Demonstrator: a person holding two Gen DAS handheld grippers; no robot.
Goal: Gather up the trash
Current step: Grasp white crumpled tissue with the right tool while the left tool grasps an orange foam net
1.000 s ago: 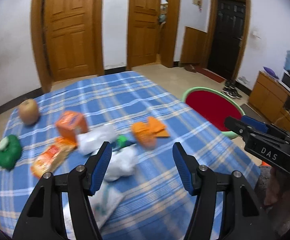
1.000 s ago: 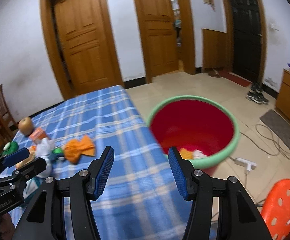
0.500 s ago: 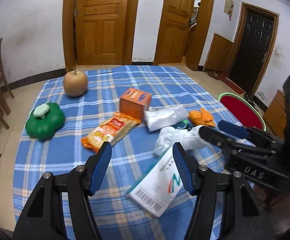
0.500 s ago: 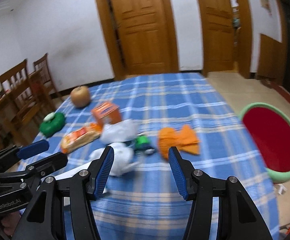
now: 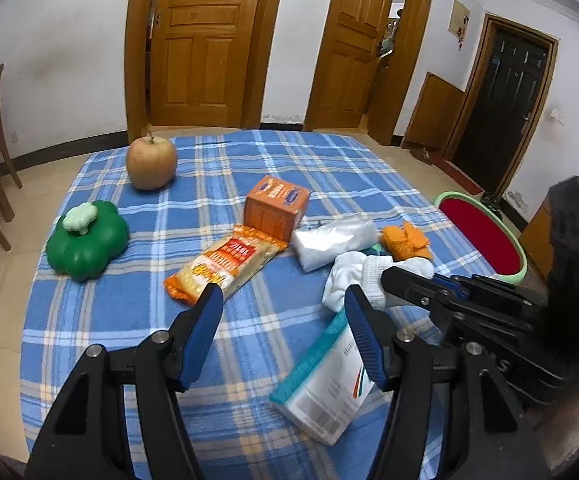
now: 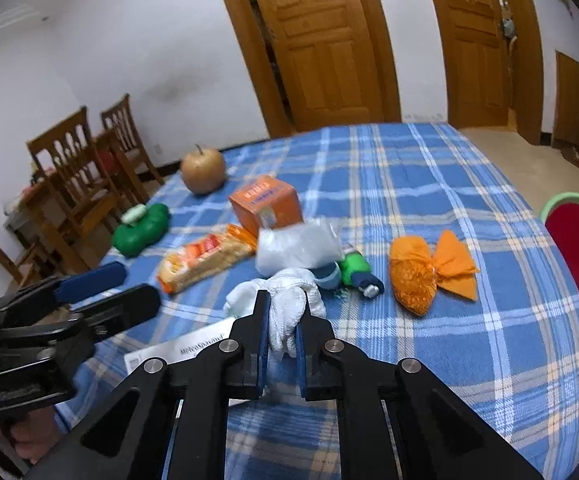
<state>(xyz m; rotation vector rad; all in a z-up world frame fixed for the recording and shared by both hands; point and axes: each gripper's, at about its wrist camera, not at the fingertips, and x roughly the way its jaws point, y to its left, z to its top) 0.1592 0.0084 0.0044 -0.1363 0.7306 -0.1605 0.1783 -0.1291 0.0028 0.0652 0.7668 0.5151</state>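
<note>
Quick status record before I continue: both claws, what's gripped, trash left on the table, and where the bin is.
right claw: shut on the white crumpled cloth
left claw: open, nothing between its pads, above the blue plaid tablecloth
white packet with teal edge: flat on the cloth, under the left claw's right finger
other items on table: snack wrapper, orange box, clear plastic bag, orange tied bag, green bottle
not obviously trash: apple, green pepper-shaped container
bin: red tub with green rim, off the table's right edge

White crumpled cloth (image 6: 285, 312) on blue plaid tablecloth (image 6: 429, 184); pinched
</note>
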